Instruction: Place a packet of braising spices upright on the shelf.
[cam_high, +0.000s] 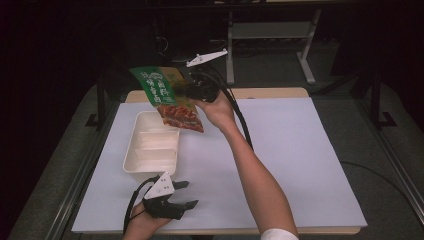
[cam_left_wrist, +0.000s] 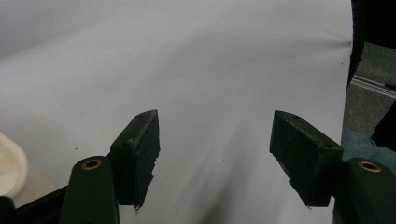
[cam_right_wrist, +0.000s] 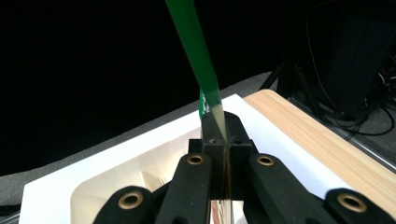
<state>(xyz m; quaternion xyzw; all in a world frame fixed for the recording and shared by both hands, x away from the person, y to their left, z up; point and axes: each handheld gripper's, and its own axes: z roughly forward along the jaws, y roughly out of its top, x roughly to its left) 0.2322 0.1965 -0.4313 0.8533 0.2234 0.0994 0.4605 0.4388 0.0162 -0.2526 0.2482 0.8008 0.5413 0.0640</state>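
The right hand-held gripper (cam_high: 192, 90) in the high view is clamped on a green-and-red snack bag (cam_high: 167, 97), held tilted above a white tray (cam_high: 150, 150); the left hand-held gripper (cam_high: 186, 194) rests apart on the desk (cam_high: 290, 150).

Left gripper view — jaws wide over bare desk.

Right gripper view — the bag (cam_right_wrist: 198, 60) edge-on, perhaps its sealed rim, pinched.

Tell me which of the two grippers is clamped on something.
The right gripper: its jaws pinch the green snack bag above the white tray. The left gripper has open jaws with nothing between them.
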